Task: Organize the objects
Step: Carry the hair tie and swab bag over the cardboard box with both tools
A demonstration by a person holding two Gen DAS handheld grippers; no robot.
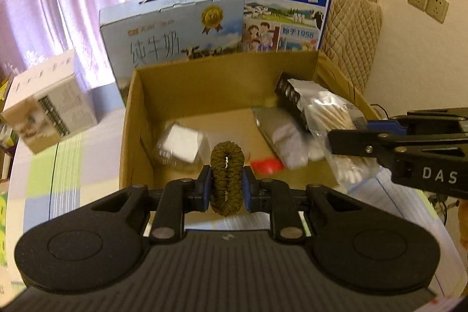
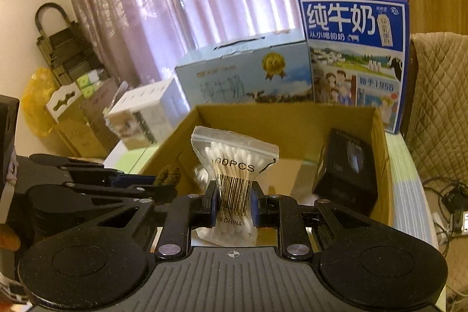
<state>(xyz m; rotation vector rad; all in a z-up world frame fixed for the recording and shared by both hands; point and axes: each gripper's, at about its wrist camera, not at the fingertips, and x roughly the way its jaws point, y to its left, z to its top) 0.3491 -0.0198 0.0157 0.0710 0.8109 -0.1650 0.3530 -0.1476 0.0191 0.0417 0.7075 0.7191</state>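
The cardboard box (image 1: 222,95) lies just beyond and below both grippers. The left gripper (image 1: 226,186) pinches a dark hair tie (image 1: 226,174), ring upright; the right gripper (image 2: 235,201) – alongside, equally near – clamps a cotton-swab bag (image 2: 234,163), upright too. Both point downward toward the box's near edge.

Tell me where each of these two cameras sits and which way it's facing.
Left wrist: on the left gripper, shut on an olive scrunchie, looking down into the cardboard box; the right gripper enters from the right.
Right wrist: on the right gripper, shut on a bag of cotton swabs, facing the same box; the left gripper shows at left.
Shared: box, both milk cartons, curtain.
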